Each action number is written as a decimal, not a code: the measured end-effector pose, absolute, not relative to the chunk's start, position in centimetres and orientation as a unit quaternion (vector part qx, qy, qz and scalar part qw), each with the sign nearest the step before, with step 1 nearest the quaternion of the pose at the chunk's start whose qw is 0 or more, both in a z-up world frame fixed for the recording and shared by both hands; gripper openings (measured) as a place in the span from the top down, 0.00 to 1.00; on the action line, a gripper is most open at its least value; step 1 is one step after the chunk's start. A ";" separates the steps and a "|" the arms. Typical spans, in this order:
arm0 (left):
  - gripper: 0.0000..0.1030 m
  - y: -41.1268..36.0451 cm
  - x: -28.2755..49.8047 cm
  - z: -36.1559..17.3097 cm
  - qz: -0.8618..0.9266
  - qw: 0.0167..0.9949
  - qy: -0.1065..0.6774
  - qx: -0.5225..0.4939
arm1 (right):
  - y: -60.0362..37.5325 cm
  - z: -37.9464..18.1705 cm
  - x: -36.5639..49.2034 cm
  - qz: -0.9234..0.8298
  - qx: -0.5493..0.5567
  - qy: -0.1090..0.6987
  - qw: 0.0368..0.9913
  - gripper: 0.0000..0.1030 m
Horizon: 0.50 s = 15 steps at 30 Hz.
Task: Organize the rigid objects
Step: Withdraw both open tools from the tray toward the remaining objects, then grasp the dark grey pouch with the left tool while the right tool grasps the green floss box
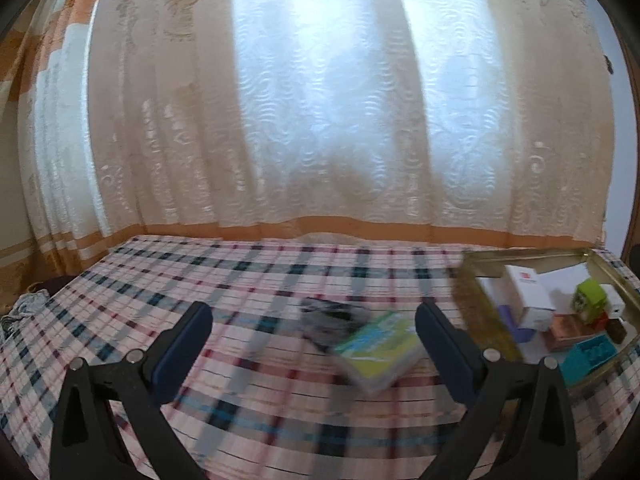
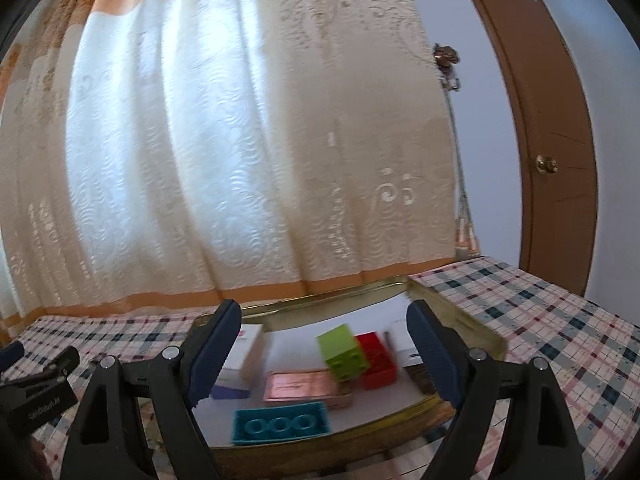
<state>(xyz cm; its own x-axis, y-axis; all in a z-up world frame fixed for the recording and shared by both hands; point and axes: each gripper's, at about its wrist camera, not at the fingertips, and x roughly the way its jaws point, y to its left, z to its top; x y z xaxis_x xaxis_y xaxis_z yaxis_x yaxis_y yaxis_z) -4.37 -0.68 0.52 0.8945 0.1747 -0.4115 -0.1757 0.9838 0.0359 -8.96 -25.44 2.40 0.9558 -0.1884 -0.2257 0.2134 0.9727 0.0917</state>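
Green-and-yellow box [image 1: 378, 350] lies on the plaid table [image 1: 248, 280], left of the gold tray [image 1: 476, 304] | left tongs [image 1: 314, 334] apart, empty | right tongs [image 2: 324, 338] apart over the tray | I'd straddle the box squarely, then clamp.

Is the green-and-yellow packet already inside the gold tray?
No, the green-and-yellow packet lies on the checked cloth, outside the gold tray, between the open left gripper fingers.
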 end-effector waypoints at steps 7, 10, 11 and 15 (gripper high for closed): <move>0.00 4.1 -4.0 0.2 0.132 0.966 0.221 -0.017 | -21.9 2.1 -8.2 -0.061 0.044 0.128 0.989 0.16; 0.00 5.5 -3.9 0.1 0.143 0.964 0.224 -0.020 | -20.2 1.9 -7.9 -0.040 0.040 0.136 0.989 0.16; 0.00 6.1 -3.9 0.0 0.149 0.963 0.225 -0.023 | -19.5 1.9 -7.7 -0.031 0.037 0.139 0.989 0.16; 0.00 7.7 -3.7 -0.1 0.157 0.960 0.231 -0.029 | -16.9 1.7 -7.0 -0.009 0.020 0.148 0.989 0.16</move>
<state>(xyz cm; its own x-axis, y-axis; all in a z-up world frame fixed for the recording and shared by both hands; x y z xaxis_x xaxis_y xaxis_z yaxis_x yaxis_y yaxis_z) -3.66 7.71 -0.07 0.8439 0.2889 -0.4520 -0.3155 0.9488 0.0173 -7.03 -16.91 1.68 0.9559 -0.0113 -0.2933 0.0233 0.9990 0.0376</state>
